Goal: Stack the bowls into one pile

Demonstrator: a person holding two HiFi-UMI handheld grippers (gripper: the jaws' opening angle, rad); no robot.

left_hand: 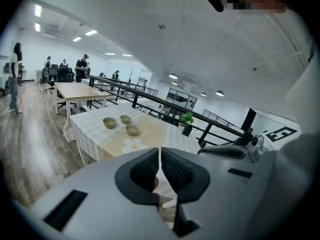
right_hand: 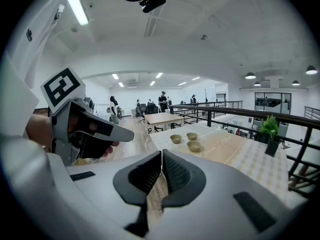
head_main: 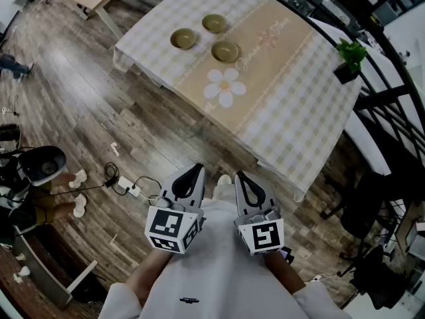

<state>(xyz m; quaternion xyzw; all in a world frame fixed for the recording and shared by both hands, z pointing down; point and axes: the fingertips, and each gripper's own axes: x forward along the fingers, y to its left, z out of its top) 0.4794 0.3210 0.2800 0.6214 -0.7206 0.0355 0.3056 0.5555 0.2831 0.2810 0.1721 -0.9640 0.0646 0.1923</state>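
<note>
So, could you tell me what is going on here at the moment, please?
A person stands a little way back from the table, holding the left tool and the right tool close to the body. Both tools are shut with nothing between their jaws. The three bowls sit apart from one another on the table's far end, none inside another, so the stacking has not yet begun.

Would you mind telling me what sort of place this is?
Probably an open-plan office or lab: a wooden desk stands on the floor, ceiling strip lights run overhead, and people stand at workstations in the background.
</note>
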